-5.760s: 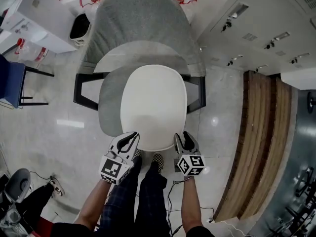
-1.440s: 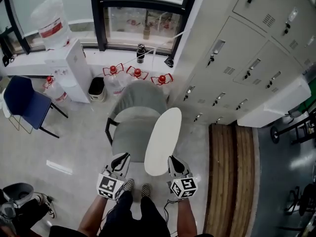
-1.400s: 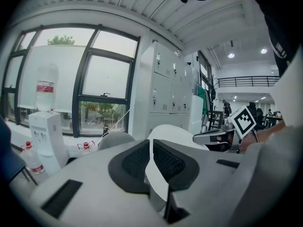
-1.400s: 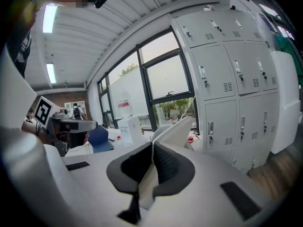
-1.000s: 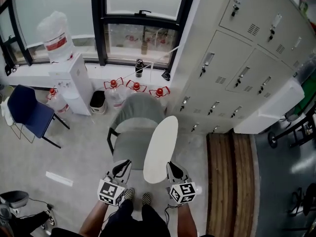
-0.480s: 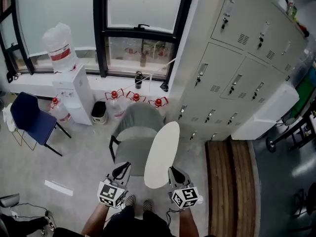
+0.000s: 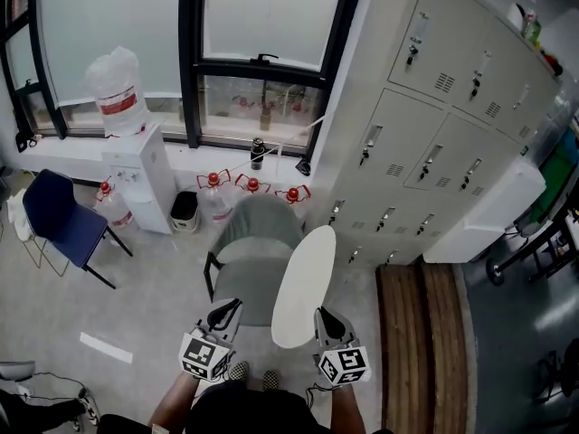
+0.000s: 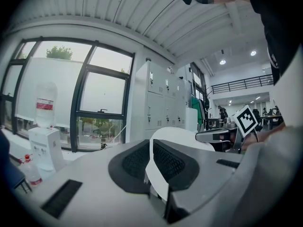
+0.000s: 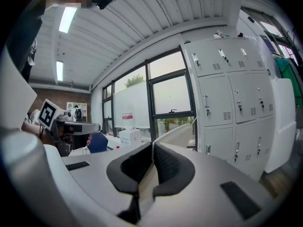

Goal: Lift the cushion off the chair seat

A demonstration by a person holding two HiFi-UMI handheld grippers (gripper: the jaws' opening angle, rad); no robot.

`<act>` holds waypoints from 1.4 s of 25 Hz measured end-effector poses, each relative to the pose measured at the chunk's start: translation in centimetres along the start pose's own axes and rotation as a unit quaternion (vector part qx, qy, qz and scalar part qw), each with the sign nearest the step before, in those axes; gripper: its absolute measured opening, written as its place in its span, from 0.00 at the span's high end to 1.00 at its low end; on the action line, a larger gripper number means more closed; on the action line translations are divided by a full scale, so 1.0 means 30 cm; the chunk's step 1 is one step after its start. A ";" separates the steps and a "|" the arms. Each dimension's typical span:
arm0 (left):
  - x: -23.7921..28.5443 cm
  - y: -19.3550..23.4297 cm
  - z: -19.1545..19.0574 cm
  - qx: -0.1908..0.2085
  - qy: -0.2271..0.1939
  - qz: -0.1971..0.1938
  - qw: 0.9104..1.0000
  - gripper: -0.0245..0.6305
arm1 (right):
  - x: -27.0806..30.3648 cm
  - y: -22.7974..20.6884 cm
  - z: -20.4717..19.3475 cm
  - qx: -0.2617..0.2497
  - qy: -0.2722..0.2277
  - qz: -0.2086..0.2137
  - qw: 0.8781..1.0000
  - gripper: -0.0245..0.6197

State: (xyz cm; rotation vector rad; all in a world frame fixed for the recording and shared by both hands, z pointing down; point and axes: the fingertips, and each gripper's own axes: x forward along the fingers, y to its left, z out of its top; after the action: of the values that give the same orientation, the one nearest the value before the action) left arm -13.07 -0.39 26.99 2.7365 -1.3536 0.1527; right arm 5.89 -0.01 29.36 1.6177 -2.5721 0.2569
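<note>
The white oval cushion [image 7: 303, 287] hangs tilted on edge in the air, above and to the right of the grey chair [image 7: 244, 274]. My right gripper [image 7: 319, 315] is shut on its near right rim. In the right gripper view the cushion [image 9: 182, 132] runs out of the slit between the pads. My left gripper [image 7: 233, 304] is left of the cushion, with grey seat showing between them, and its jaws are close together. In the left gripper view the cushion [image 8: 182, 135] rises just beyond them. White shows in the slit.
Grey lockers [image 7: 434, 152] fill the right side, with a wooden step [image 7: 421, 333] at their foot. A water dispenser [image 7: 136, 174], a blue chair [image 7: 59, 220], a bin [image 7: 184, 208] and red-capped bottles [image 7: 251, 185] stand below the window.
The cushion lay flat on the seat with both grippers at its front rim. It has since come off and tipped on edge. In the last second both grippers rose a little.
</note>
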 end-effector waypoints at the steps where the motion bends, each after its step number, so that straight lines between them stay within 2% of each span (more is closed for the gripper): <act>1: -0.003 0.001 0.004 -0.001 -0.002 -0.001 1.000 0.91 | -0.001 0.004 0.003 -0.002 -0.001 -0.002 1.000 0.91; 11: -0.006 0.030 0.014 -0.004 -0.014 0.000 1.000 0.91 | 0.011 0.032 0.026 -0.015 -0.006 -0.013 1.000 0.91; 35: -0.024 0.025 -0.010 -0.003 -0.002 -0.010 1.000 0.91 | 0.010 0.087 0.024 -0.012 -0.014 -0.007 1.000 0.91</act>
State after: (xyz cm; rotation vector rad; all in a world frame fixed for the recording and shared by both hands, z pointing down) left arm -14.12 -0.24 27.20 2.7459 -1.3245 0.1426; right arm 3.41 0.70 28.45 1.6433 -2.5732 0.2037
